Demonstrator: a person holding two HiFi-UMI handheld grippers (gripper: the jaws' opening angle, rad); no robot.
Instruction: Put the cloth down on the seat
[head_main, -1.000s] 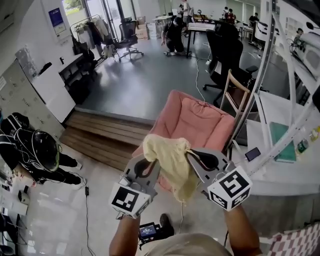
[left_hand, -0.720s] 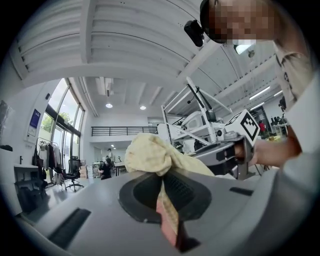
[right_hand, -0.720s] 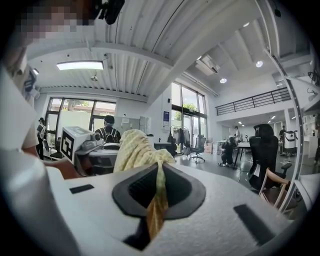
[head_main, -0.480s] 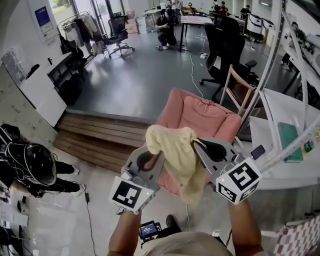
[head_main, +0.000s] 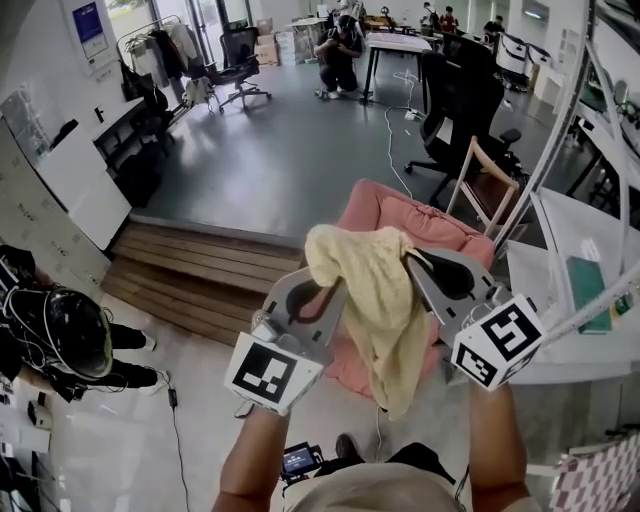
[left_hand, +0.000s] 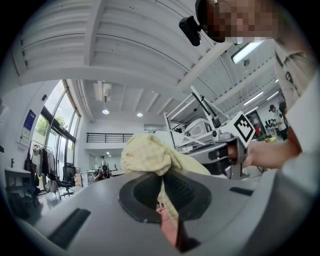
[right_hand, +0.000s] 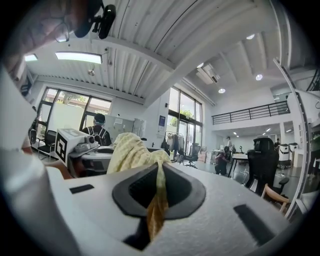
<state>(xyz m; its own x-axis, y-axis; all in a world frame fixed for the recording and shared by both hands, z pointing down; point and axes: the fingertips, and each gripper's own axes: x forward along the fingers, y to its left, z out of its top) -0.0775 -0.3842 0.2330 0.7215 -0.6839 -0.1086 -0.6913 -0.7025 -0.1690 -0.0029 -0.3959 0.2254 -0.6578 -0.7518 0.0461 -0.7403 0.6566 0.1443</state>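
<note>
A pale yellow cloth (head_main: 375, 300) hangs in the air between my two grippers, above a pink cushioned seat (head_main: 420, 235). My left gripper (head_main: 322, 285) is shut on the cloth's left part, and the left gripper view shows the cloth (left_hand: 150, 155) pinched between its jaws. My right gripper (head_main: 420, 270) is shut on the cloth's right part; in the right gripper view a fold of cloth (right_hand: 159, 195) runs down through its jaws. The rest of the cloth drapes down in front of the seat's front edge.
A wooden chair (head_main: 490, 180) and a black office chair (head_main: 465, 100) stand behind the pink seat. A white table (head_main: 570, 300) is at the right. A wooden step (head_main: 200, 270) lies left of the seat. A backpack and helmet (head_main: 60, 330) lie on the floor at left.
Both grippers have moved up and forward with the cloth, and the view has shifted so the pink seat sits farther right and more hidden behind the cloth.
</note>
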